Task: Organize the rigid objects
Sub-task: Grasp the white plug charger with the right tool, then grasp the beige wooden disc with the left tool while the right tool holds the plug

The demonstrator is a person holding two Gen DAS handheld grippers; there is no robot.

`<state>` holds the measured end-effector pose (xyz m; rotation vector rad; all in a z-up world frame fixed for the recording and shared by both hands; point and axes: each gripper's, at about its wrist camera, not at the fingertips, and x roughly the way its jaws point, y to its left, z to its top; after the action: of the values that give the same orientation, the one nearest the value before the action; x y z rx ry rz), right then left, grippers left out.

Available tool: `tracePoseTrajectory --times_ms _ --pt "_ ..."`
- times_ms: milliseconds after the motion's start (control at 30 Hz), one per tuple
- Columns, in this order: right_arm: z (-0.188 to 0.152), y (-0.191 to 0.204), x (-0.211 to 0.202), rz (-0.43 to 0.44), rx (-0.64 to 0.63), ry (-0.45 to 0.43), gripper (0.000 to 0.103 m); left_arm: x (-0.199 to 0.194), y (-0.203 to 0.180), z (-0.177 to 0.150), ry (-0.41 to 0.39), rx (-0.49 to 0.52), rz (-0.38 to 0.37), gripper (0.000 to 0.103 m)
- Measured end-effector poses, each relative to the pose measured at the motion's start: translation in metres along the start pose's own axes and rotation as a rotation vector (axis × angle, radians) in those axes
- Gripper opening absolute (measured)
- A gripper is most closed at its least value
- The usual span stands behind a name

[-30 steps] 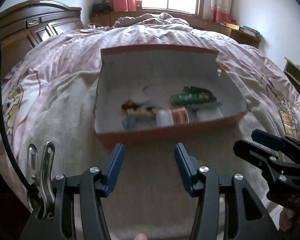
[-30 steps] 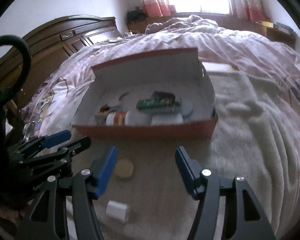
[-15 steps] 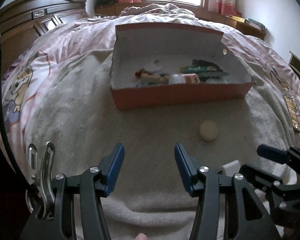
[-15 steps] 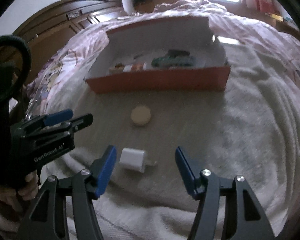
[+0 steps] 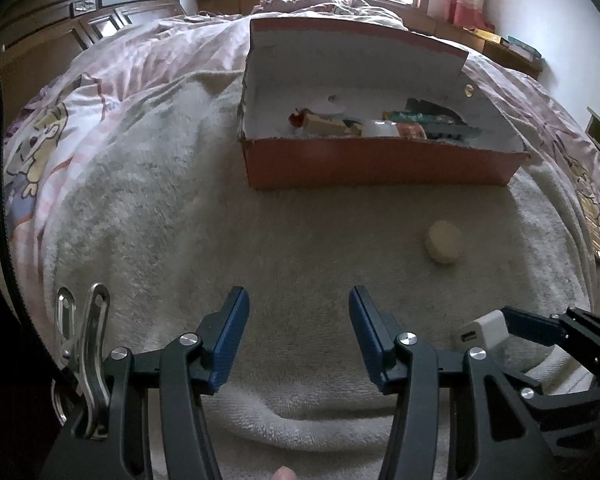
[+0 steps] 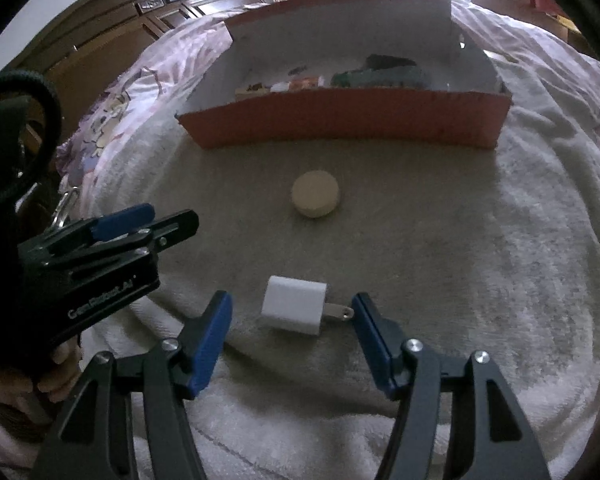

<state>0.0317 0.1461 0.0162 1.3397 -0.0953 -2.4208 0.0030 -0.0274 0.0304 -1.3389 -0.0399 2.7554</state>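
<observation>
A white plug adapter lies on the cream towel, its metal prongs pointing right. My right gripper is open around it, one blue pad on each side, neither touching. The same white plug adapter shows in the left wrist view beside the right gripper's fingers. A pale round disc rests between the adapter and the orange cardboard box, which holds several small items. My left gripper is open over bare towel, nothing between its pads.
The towel covers a pink patterned bedspread. A dark wooden headboard stands at the far left. A hand grips the left gripper's handle. A metal clip hangs by the left gripper.
Both grippers pulled back from the box and sank toward the towel. The disc and adapter came into view, and the right gripper's pads now flank the adapter.
</observation>
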Motion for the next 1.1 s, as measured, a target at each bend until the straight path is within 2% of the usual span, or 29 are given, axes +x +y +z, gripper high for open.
tracePoseTrajectory --times_ms 100,233,467,767,1100 --pt "0.000 0.001 0.005 -0.016 0.002 0.014 0.064 0.003 0.002 -0.002 0.007 -0.008 -0.007 0.053" --pt "0.000 0.004 0.006 -0.055 -0.005 0.010 0.050 0.005 0.004 -0.002 0.013 -0.018 -0.020 0.053" --pt "0.003 0.001 0.002 -0.042 0.000 -0.013 0.049 0.004 0.003 -0.003 0.011 -0.017 -0.030 0.053" --pt "0.011 -0.029 -0.014 -0.196 0.010 -0.091 0.049 0.002 -0.015 0.002 0.010 0.034 -0.050 0.053" --pt "0.010 -0.067 -0.021 -0.248 0.091 -0.130 0.049 0.006 -0.044 0.016 -0.028 0.091 -0.125 0.053"
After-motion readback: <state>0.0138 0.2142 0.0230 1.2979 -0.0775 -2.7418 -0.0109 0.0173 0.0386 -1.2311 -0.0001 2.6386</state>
